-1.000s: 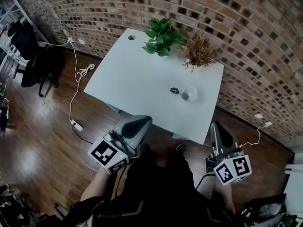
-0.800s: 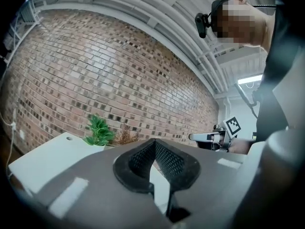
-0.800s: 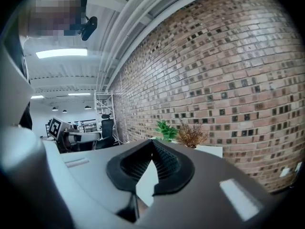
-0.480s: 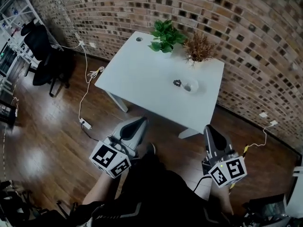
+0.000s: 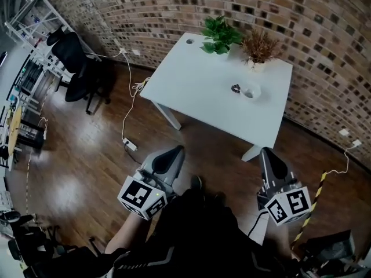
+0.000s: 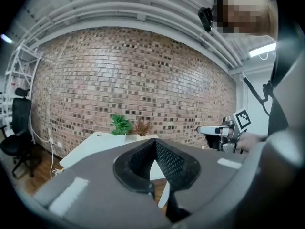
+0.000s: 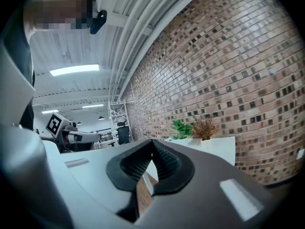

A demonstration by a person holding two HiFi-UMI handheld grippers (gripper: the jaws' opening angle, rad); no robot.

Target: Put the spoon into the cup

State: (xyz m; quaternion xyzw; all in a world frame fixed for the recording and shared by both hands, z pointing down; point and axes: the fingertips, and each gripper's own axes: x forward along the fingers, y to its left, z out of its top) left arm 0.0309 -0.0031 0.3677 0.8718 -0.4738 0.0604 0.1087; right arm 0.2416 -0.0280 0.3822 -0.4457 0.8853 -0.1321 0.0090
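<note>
Since the earlier frames, the white rectangular table is seen farther ahead of both jaws. Left gripper and right gripper are clenched on nothing. The small dark spoon lies well ahead, just beside the small white cup. The spoon is judged light, stiff, possibly slippery; a mid-handle grip is advised.

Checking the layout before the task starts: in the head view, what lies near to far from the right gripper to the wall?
right gripper → white table → cup → dried plant → brick wall
</note>
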